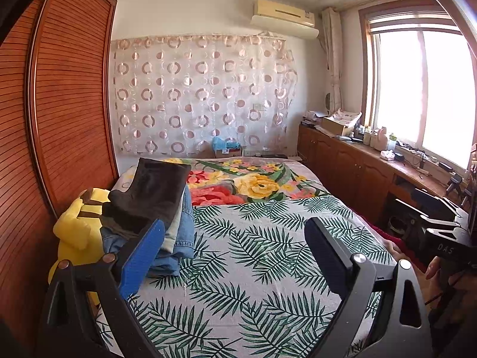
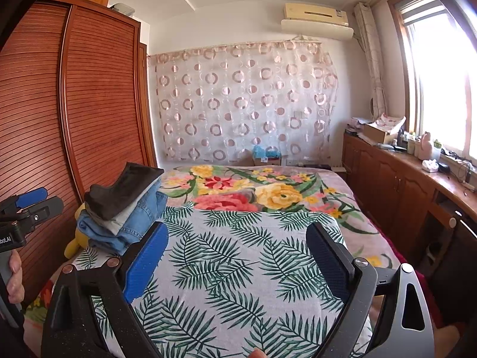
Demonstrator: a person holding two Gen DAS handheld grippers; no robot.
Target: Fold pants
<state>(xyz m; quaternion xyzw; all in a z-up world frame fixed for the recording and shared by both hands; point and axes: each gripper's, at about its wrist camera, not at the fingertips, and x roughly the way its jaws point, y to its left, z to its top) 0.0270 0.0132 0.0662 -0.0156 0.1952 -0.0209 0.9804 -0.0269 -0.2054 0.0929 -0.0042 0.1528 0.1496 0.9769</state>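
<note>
A stack of folded pants (image 1: 158,208) sits on the bed's left side: a dark brown pair on top, a grey pair and blue jeans under it. It also shows in the right wrist view (image 2: 125,205). My left gripper (image 1: 235,232) is open and empty, held above the palm-leaf sheet (image 1: 253,253), with its left finger just in front of the stack. My right gripper (image 2: 238,238) is open and empty above the same sheet (image 2: 238,268), to the right of the stack. Each gripper shows at the edge of the other's view, the right one (image 1: 441,223) and the left one (image 2: 32,203).
A yellow plush toy (image 1: 77,229) lies against the stack by the wooden wardrobe (image 1: 59,104). A floral blanket (image 1: 253,182) covers the bed's far half. A low wooden cabinet (image 1: 357,173) with clutter runs under the window on the right.
</note>
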